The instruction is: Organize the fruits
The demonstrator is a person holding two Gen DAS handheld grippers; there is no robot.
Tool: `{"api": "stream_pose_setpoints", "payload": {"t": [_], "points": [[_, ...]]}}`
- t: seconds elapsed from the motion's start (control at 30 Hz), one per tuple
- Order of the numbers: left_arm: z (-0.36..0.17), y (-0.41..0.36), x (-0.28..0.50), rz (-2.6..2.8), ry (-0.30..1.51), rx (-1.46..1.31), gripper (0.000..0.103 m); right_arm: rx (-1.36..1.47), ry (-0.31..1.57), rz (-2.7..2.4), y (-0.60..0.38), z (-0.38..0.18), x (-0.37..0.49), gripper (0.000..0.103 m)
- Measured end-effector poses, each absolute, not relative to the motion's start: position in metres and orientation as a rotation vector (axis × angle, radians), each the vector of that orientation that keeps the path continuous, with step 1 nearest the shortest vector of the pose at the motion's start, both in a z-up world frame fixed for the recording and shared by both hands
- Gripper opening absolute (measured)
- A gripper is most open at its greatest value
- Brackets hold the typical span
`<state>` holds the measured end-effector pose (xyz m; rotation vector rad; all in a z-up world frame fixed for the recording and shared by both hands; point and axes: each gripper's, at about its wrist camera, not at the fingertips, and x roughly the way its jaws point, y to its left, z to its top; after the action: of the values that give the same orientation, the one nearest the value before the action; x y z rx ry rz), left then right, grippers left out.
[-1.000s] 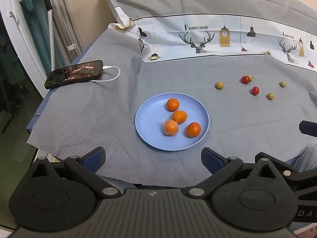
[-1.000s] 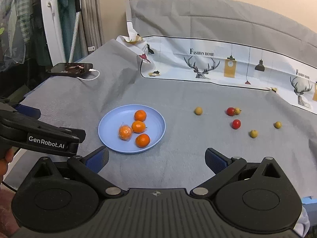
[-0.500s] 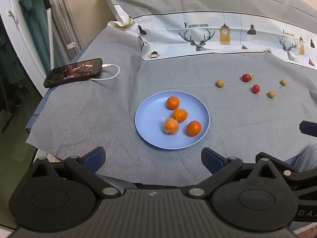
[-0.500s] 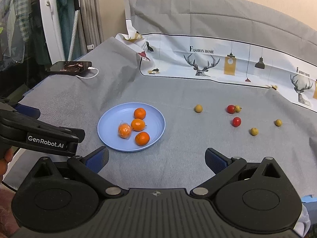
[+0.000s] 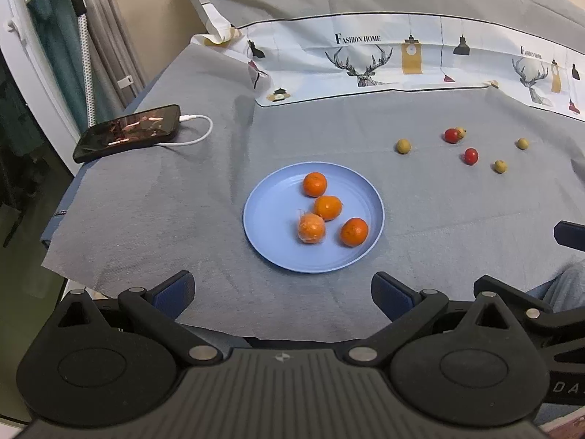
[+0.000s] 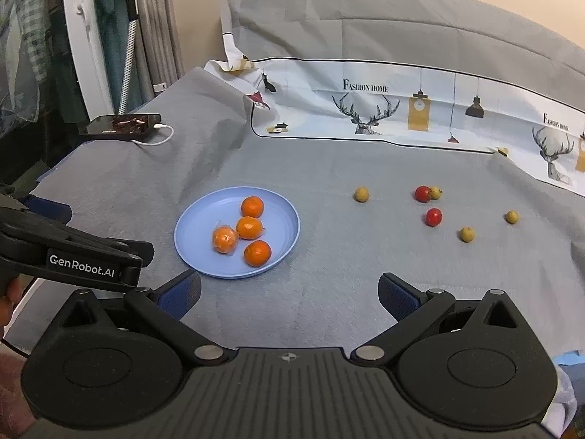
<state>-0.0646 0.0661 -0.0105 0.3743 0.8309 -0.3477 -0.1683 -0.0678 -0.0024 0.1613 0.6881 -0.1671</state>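
"Fashion Home" on printed cloth; "GenRobot.AI", seemingly, on left gripper.

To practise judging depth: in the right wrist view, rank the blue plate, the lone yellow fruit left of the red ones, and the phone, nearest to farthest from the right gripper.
1. blue plate, near, ahead left of the right gripper.
2. lone yellow fruit, mid-cloth, ahead right.
3. phone, far left edge.
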Motion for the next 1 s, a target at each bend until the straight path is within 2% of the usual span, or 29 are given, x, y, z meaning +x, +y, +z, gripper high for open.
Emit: {"api": "stream_pose_setpoints", "payload": {"t": [1.0], "points": [[-0.049,-0.041,-0.027,-0.412,0.942,0.512,0.103,0.419,0.739,-0.384,-0.177,-0.056,-0.163,0.102]]}}
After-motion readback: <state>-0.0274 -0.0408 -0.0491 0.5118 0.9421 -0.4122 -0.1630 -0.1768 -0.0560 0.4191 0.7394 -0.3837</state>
